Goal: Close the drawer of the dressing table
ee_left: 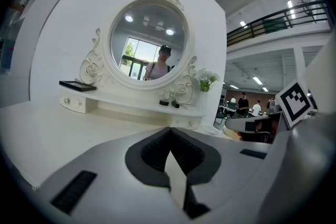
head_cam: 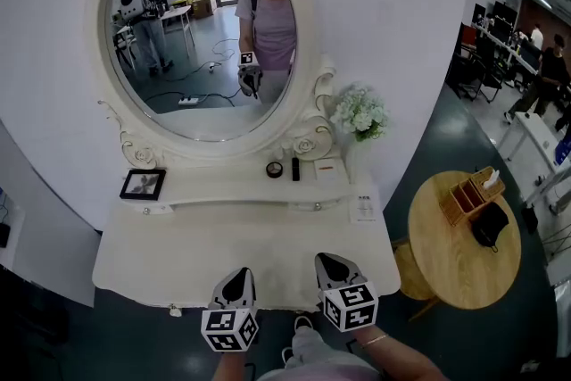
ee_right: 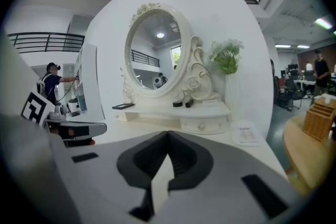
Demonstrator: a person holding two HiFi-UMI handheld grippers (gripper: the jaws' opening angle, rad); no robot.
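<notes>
Left gripper view: our left gripper (ee_left: 169, 131) has its jaws together, tips meeting, nothing btwn them. Right gripper view shows the right gripper (ee_right: 168, 135) the same way: pads pressed shut, empty.

From the head view we see both grippers side by side, apart, over the front edge of the white dressing table (head_cam: 268, 254). They point toward the mirror (head_cam: 201, 31), marker cubes nearest us. The drawer (head_cam: 176, 311) shows only as a small knob under the front lip, just left of the left gripper. Its front is tucked beneath the top, so we can't tell how far in it sits.

Farther back, the raised shelf holds a photo frame (head_cam: 143, 184) at left, then a round black pot (head_cam: 275, 169) and a black tube (head_cam: 295, 168) near the middle. White flowers (head_cam: 361, 111) stand at the mirror's right, w/ a paper sheet (head_cam: 364, 207) on the tabletop below them. A round wooden table (head_cam: 464, 263) stands well apart at right.
</notes>
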